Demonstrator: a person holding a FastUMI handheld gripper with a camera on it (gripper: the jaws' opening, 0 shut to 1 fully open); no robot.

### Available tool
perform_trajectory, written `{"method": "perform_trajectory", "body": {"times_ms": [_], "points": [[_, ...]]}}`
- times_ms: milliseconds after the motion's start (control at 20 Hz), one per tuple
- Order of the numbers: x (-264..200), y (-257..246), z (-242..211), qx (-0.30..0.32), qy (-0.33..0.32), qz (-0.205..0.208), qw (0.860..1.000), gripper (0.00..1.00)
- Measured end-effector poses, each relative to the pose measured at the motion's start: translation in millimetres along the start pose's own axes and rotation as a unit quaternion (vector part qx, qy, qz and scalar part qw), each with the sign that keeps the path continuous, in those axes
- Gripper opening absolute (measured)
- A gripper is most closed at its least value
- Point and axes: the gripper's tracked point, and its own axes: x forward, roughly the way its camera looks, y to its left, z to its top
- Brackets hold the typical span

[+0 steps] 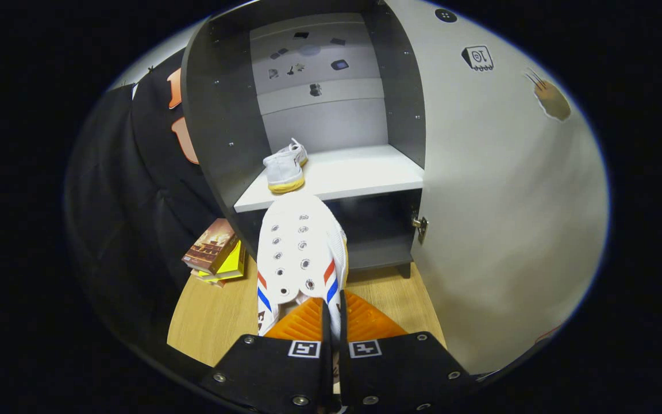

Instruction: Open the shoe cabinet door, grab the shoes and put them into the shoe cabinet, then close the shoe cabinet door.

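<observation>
**Second shoe in the claw, short of the shelf**

Gripper view. Claw (331,323) nearly closed, both fingers pinched on the heel edge of a white shoe (301,253) with red and blue stripes, toe aimed far toward the open shoe cabinet (331,115). Shoe carried above the wooden bench (210,316), toe just short of the white shelf (360,172). Other shoe (286,165) already parked on that shelf at its near left corner, right in line with the carried toe. Door (509,201) swung wide on the right, hinge (420,225) showing at its inner edge. Books (216,253) stacked on the bench at left, beside the cabinet.

Likely troubles: toe striking the shelf lip or shoving the parked shoe off, being so closely in line; thin pinch at the heel letting the long shoe droop or twist free; a rightward swing knocking the door.

Hard to judge: actual grip point behind the fingers, sole of the held shoe, depth of the dark lower compartment, small marks on the back panel.
</observation>
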Motion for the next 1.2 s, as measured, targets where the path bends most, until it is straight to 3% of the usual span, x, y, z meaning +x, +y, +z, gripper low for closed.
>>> {"method": "perform_trajectory", "body": {"times_ms": [750, 1200], "points": [[66.0, -14.5, 138.1, -0.009, -0.076, -0.058, 0.995, 0.04], [125.4, -5.8, 187.3, -0.007, -0.054, -0.064, 0.996, 0.04]]}}
